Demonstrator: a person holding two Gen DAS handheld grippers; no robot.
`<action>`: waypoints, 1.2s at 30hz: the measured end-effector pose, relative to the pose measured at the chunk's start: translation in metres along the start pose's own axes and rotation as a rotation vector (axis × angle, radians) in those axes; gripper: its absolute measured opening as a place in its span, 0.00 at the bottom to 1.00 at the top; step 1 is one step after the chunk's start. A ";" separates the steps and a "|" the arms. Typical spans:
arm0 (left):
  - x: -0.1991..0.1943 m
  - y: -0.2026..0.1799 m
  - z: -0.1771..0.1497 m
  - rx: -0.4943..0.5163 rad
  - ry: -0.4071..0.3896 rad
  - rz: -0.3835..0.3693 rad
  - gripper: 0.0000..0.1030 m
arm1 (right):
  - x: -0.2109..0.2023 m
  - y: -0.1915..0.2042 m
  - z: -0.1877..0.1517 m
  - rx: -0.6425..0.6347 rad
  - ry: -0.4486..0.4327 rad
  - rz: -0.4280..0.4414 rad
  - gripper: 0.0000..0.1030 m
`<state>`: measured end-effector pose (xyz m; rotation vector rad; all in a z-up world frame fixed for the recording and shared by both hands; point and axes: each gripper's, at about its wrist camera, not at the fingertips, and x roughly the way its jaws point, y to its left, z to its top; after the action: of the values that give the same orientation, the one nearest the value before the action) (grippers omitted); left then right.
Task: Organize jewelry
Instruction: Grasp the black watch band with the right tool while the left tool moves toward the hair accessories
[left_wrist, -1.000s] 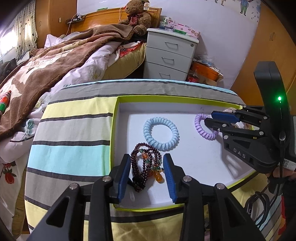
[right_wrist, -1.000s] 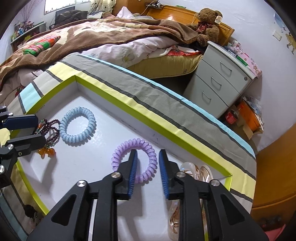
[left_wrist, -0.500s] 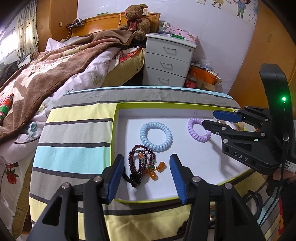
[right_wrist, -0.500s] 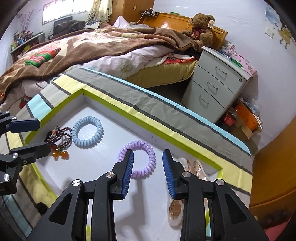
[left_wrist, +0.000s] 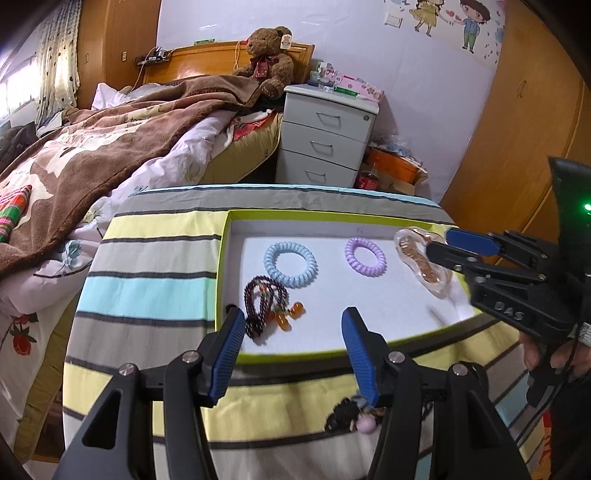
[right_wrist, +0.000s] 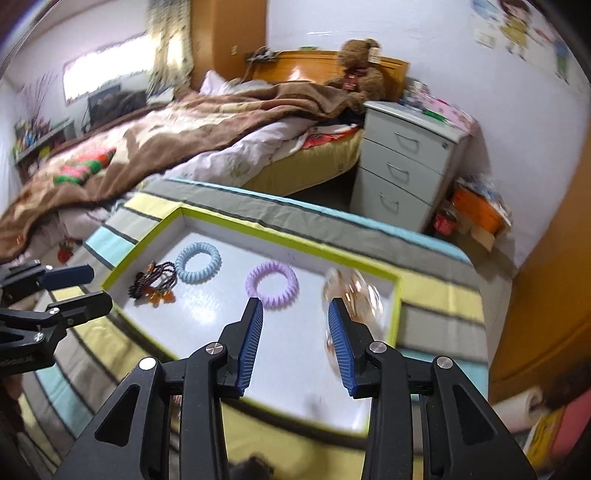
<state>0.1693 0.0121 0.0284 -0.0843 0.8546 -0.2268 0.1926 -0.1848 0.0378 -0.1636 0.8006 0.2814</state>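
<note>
A white tray with a lime-green rim (left_wrist: 295, 356) (right_wrist: 291, 243) lies on a striped cloth. In it lie a dark bead bracelet with orange beads (left_wrist: 266, 306) (right_wrist: 153, 282), a light blue coil band (left_wrist: 290, 264) (right_wrist: 197, 262), a purple coil band (left_wrist: 365, 256) (right_wrist: 272, 283) and a clear amber hair clip (left_wrist: 421, 264) (right_wrist: 351, 291). My left gripper (left_wrist: 293, 349) is open and empty above the tray's near edge. My right gripper (right_wrist: 295, 341) is open and empty above the tray, between the purple band and the clip; it also shows in the left wrist view (left_wrist: 443, 243).
A dark hair tie with a pink bead (left_wrist: 354, 415) lies on the cloth in front of the tray. A bed with a brown blanket (left_wrist: 110, 147) stands to the left. A white drawer unit (left_wrist: 325, 136) and wooden wardrobe (left_wrist: 517, 129) stand behind.
Both grippers have pulled back and up from the tray and opened wider. The bead bracelet and the purple band stay in the tray.
</note>
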 end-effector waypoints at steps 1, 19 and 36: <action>-0.003 0.000 -0.003 -0.003 -0.005 -0.005 0.55 | -0.007 -0.003 -0.006 0.027 -0.009 0.005 0.37; -0.027 0.009 -0.046 -0.053 0.001 -0.047 0.61 | -0.068 0.011 -0.096 0.233 -0.026 0.117 0.47; -0.024 0.020 -0.075 -0.086 0.046 -0.048 0.61 | -0.043 0.052 -0.110 0.197 0.010 -0.031 0.44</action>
<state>0.1006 0.0385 -0.0058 -0.1810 0.9090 -0.2379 0.0729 -0.1713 -0.0085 0.0076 0.8303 0.1711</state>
